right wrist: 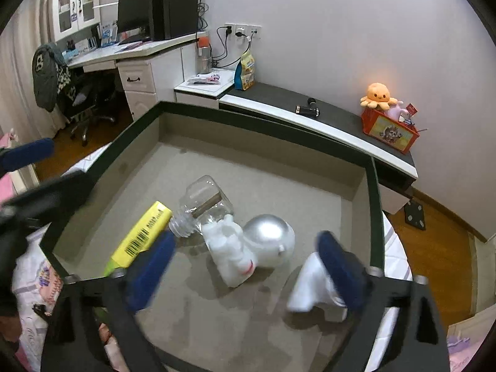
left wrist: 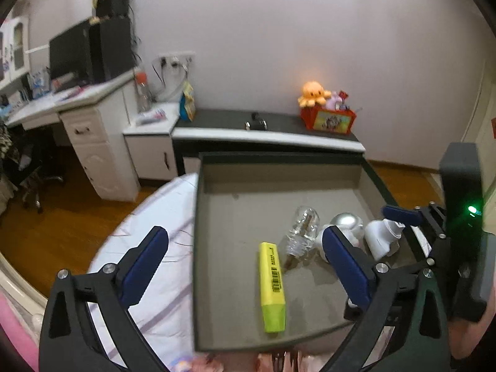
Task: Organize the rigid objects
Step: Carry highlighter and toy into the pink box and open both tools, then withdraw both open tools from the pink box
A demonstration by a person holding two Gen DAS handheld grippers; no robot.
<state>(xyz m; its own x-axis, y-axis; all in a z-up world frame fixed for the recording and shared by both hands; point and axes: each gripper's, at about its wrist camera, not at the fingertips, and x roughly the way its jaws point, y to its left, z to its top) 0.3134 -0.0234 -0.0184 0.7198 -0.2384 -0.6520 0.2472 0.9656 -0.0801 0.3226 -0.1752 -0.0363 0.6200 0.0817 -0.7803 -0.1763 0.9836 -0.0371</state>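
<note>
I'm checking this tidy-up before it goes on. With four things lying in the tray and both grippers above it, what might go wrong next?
The clear glass bottle lies on its side touching the astronaut figure, so nudging either may roll it. The right hand-held gripper, open, sits close to the white piece and might knock it aside. The left hand-held gripper straddles the tray's wall, and closing on the yellow highlighter could catch that wall.

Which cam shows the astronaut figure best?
Right wrist: the astronaut figure lies centered and unobstructed in the tray, silver helmet and white body clear. Left wrist shows mostly its helmet; a gripper finger hides the body.
</note>
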